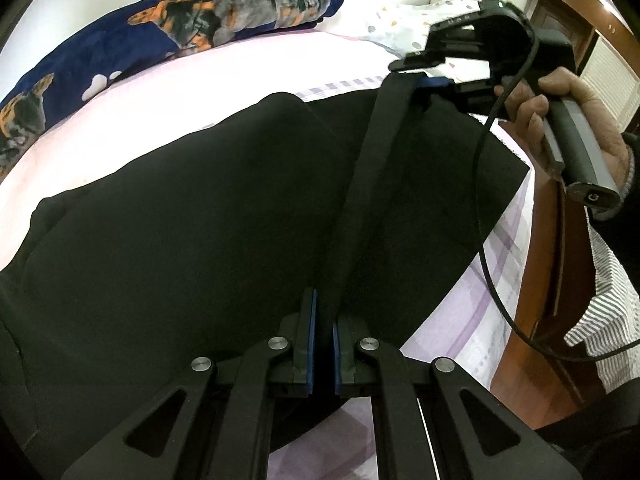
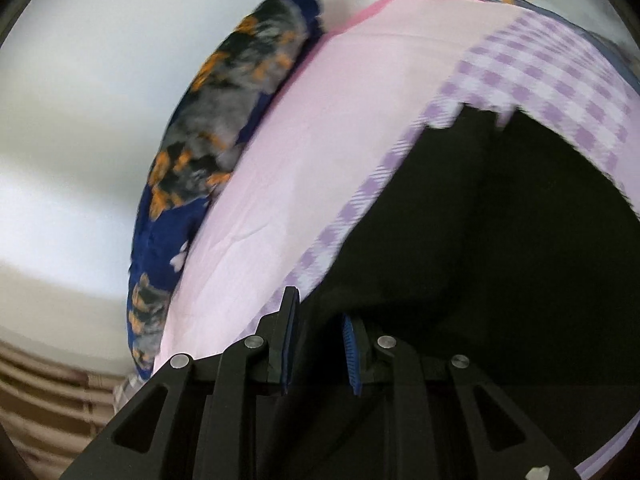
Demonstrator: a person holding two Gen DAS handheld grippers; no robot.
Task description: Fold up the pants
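Black pants (image 1: 192,220) lie spread on the pink bed sheet (image 1: 132,120). My left gripper (image 1: 324,320) is shut on the pants' edge, which runs as a taut raised band (image 1: 368,168) up to my right gripper (image 1: 424,80), shut on its other end at the upper right. In the right wrist view the right gripper (image 2: 320,332) has black pants fabric (image 2: 480,260) between its blue pads, with the rest of the pants spreading to the right over the checked sheet (image 2: 540,68).
A navy blanket with orange and grey dog print (image 1: 168,28) lies along the bed's far side by the white wall; it also shows in the right wrist view (image 2: 224,120). A dotted pillow (image 1: 416,24) is at the back. The bed's wooden edge (image 1: 536,280) runs down the right.
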